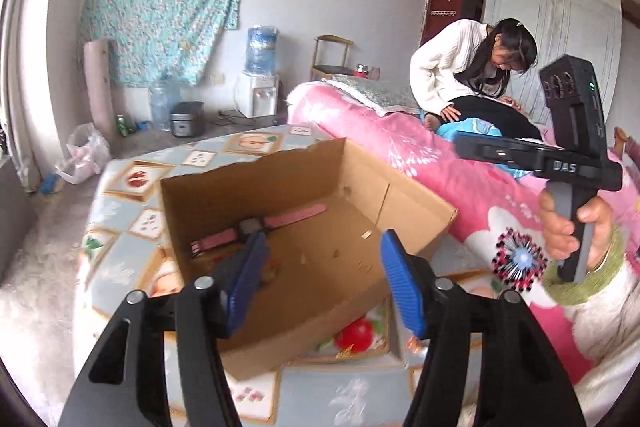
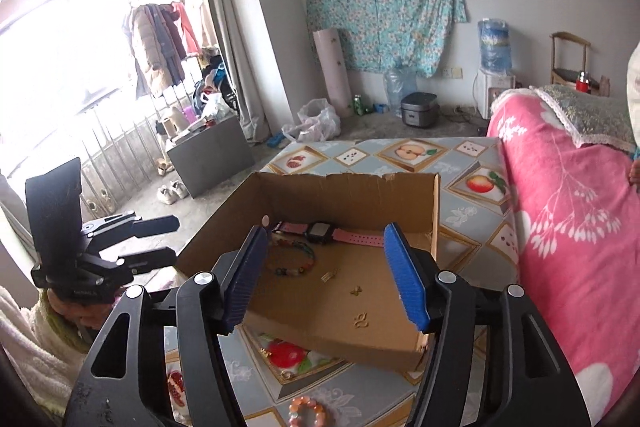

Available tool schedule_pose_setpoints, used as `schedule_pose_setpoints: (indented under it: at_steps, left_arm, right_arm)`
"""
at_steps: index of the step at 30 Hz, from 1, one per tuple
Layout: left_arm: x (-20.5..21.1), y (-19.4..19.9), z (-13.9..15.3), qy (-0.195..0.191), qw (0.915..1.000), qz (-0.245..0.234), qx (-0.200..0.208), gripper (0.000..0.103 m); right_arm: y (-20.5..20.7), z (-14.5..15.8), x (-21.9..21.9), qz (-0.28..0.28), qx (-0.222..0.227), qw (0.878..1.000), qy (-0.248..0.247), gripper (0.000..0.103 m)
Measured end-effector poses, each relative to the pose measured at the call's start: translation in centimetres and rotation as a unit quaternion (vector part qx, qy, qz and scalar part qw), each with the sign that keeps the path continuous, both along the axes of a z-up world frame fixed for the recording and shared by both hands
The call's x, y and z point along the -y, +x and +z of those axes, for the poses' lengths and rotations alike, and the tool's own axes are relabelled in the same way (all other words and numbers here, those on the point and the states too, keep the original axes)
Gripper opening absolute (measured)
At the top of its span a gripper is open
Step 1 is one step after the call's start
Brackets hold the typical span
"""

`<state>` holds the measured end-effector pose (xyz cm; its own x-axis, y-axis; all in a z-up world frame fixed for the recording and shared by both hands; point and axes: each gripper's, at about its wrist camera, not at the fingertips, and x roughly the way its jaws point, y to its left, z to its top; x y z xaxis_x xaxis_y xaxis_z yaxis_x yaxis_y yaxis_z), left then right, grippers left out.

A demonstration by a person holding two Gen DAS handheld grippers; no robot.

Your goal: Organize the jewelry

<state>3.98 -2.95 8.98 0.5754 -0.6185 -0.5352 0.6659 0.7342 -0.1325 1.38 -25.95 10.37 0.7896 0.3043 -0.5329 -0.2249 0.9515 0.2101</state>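
An open cardboard box (image 2: 348,195) stands on a table with a fruit-print cloth (image 2: 472,211); it also shows in the left wrist view (image 1: 280,167). Inside lie a pink-strapped watch (image 2: 320,233), also in the left wrist view (image 1: 256,227), a multicoloured bead bracelet (image 2: 298,261) and small gold pieces (image 2: 362,321). A pink bead bracelet (image 2: 308,413) lies on the cloth in front of the box. My left gripper (image 1: 322,283) is open and empty above the box. My right gripper (image 2: 326,279) is open and empty over the box's near edge.
A bed with a pink blanket (image 2: 568,227) runs along the table's right side, and a person (image 1: 472,67) sits on it. The other hand-held gripper (image 1: 560,163) shows at the right of the left wrist view. A water dispenser (image 2: 494,83) stands by the far wall.
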Motion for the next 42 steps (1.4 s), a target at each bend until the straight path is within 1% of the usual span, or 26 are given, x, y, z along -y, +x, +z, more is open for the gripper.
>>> schedule_pose_setpoints:
  at_steps: [2, 4, 6, 8, 11, 12, 13, 15, 16, 19, 21, 25, 30, 34, 38, 42]
  left_arm:
    - [-1.7, -1.2, -0.6, 0.004, 0.9999, 0.008, -0.009, 0.066]
    - [-3.1, -2.5, -1.6, 0.005, 0.9997, 0.015, -0.020, 0.068]
    - [-3.7, -3.3, -2.9, 0.009, 0.9993, 0.021, -0.030, 0.070]
    - [-3.8, -3.8, -4.6, 0.006, 0.9984, 0.026, -0.050, 0.070]
    - [-2.9, -4.0, -7.2, 0.004, 0.9962, 0.023, -0.084, 0.070]
    - [-2.4, -4.1, -8.0, 0.012, 0.9957, 0.024, -0.088, 0.070]
    - [-1.8, -4.2, -8.7, 0.022, 0.9956, 0.022, -0.088, 0.070]
    - [-0.5, -4.4, -10.2, 0.057, 0.9951, 0.023, -0.077, 0.070]
    - [0.4, -4.4, -11.0, 0.085, 0.9937, 0.025, -0.068, 0.070]
    - [2.0, -4.4, -12.5, 0.129, 0.9902, 0.022, -0.050, 0.070]
    - [2.3, -4.2, -13.3, 0.140, 0.9887, 0.019, -0.049, 0.070]
    - [2.4, -3.9, -14.2, 0.141, 0.9882, 0.018, -0.057, 0.070]
    - [2.7, -3.7, -14.3, 0.137, 0.9888, 0.014, -0.059, 0.070]
    - [3.2, -4.2, -14.2, 0.134, 0.9899, 0.001, -0.045, 0.070]
    - [3.6, -4.4, -14.2, 0.143, 0.9891, -0.012, -0.035, 0.070]
    - [4.0, -4.5, -14.3, 0.149, 0.9881, -0.018, -0.031, 0.070]
  right_arm:
    - [-2.1, -0.6, -0.2, 0.007, -0.001, 1.000, 0.007, 0.059]
    - [-3.4, -1.3, -0.5, 0.006, -0.006, 1.000, 0.014, 0.059]
    - [-4.3, -2.5, -0.8, 0.006, -0.021, 0.999, 0.037, 0.059]
    - [-4.3, -4.2, -1.4, 0.006, -0.049, 0.997, 0.059, 0.059]
    - [-3.5, -7.2, -2.8, -0.001, -0.098, 0.993, 0.065, 0.059]
    - [-3.0, -8.4, -3.3, -0.005, -0.116, 0.991, 0.062, 0.056]
    - [-2.9, -9.3, -3.9, -0.005, -0.129, 0.990, 0.060, 0.050]
    - [-2.0, -11.3, -5.1, 0.000, -0.161, 0.986, 0.053, 0.046]
    - [-1.7, -12.0, -5.8, 0.000, -0.170, 0.985, 0.040, 0.044]
    - [-1.1, -13.4, -7.4, 0.000, -0.182, 0.983, -0.003, 0.042]
    - [-0.9, -13.9, -8.0, 0.000, -0.185, 0.982, -0.022, 0.042]
    - [-0.4, -14.4, -8.7, 0.001, -0.192, 0.980, -0.047, 0.040]
    - [-0.1, -14.8, -8.6, 0.004, -0.200, 0.979, -0.050, 0.039]
    - [0.1, -15.0, -8.5, 0.005, -0.203, 0.978, -0.048, 0.039]
    - [0.0, -15.1, -9.0, 0.007, -0.201, 0.978, -0.058, 0.038]
    - [-0.9, -15.2, -9.4, 0.015, -0.202, 0.977, -0.070, 0.036]
